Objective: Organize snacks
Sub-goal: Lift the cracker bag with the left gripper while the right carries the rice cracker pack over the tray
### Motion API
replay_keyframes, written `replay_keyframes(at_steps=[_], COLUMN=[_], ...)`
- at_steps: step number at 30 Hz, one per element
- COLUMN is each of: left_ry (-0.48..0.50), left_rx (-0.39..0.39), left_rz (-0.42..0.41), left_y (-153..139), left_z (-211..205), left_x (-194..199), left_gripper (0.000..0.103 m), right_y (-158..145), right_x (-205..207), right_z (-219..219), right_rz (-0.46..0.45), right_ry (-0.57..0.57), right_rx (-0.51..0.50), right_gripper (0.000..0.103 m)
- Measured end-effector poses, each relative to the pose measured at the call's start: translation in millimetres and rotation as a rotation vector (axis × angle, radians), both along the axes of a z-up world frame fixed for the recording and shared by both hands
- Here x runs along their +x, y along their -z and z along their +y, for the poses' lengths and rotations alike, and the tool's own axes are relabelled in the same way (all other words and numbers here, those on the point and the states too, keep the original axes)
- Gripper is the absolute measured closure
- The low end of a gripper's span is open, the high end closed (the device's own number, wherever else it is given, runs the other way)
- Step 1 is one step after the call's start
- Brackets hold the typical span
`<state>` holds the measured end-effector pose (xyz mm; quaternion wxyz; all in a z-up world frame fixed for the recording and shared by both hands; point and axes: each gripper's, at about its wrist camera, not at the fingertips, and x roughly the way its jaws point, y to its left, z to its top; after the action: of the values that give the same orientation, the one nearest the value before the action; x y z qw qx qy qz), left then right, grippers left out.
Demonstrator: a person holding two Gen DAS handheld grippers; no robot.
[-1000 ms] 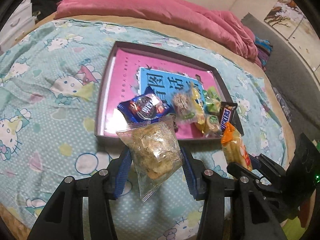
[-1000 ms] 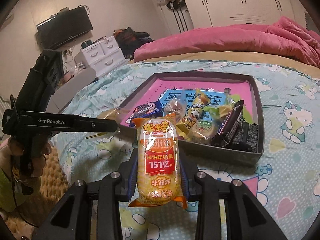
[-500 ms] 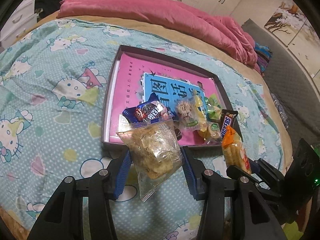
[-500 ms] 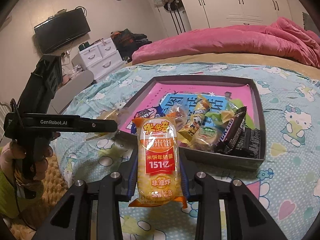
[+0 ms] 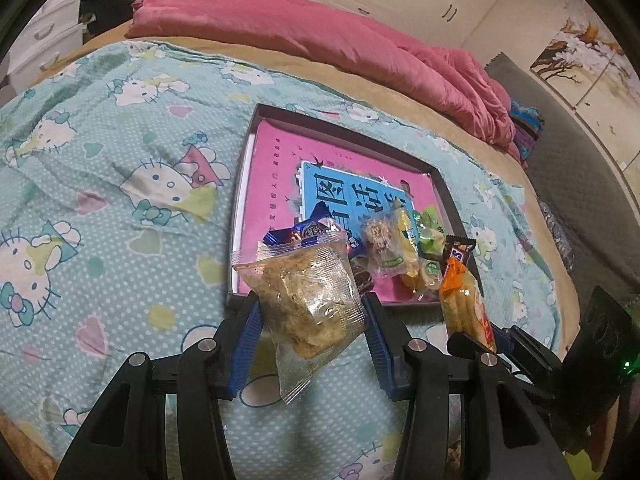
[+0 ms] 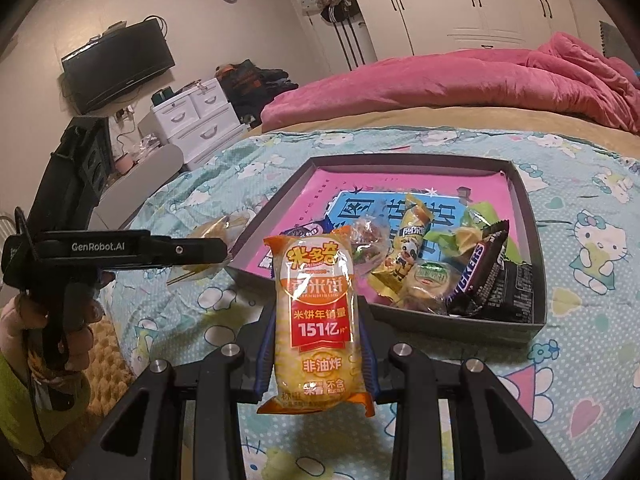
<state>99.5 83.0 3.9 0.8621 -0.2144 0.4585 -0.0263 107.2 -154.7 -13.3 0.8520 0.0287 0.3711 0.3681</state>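
My left gripper [image 5: 310,312] is shut on a clear packet of brown crumbly snack [image 5: 308,300], held just short of the near edge of a dark box [image 5: 444,196] with a pink and blue floor. My right gripper [image 6: 316,320] is shut on an orange-and-yellow rice cracker pack [image 6: 316,312], upright, in front of the same box [image 6: 536,240]. That pack [image 5: 464,304] also shows at the right of the left wrist view. Inside the box lie several snacks: a blue cookie packet [image 5: 312,230], yellow and green sweets [image 6: 412,248] and a Snickers bar [image 6: 476,264].
The box rests on a bed with a turquoise cartoon-cat sheet [image 5: 100,184]. A pink duvet [image 5: 320,36] lies along the far side. White drawers [image 6: 196,120] and a wall television [image 6: 116,64] stand beyond the bed. A hand [image 6: 44,320] holds the left gripper's handle.
Both packets stay gripped. The left wrist view has tilted slightly, so the box sits a little lower and further right; the right gripper has barely shifted.
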Motion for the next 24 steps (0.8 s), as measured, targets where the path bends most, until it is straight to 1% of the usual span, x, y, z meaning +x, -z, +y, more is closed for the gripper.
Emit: replay_keyframes(at_steps=[7, 12, 24], left_ry=[-0.006, -0.002, 0.026], left_rx=[0.009, 0.011, 0.026], left_rz=[-0.018, -0.028, -0.063], left_y=[-6, -8, -16], left_z=[3, 2, -7], left_x=[-3, -3, 7], left_gripper=[0.052, 0.052, 0.052], right_y=[-6, -9, -21], right_x=[3, 6, 15], right_z=[4, 6, -4], right_rz=[-0.017, -0.029, -0.050], right_ry=[0.036, 0.058, 0.144], right_rx=[0.008, -0.005, -0.003], right_gripper=[0.067, 0.067, 0.067])
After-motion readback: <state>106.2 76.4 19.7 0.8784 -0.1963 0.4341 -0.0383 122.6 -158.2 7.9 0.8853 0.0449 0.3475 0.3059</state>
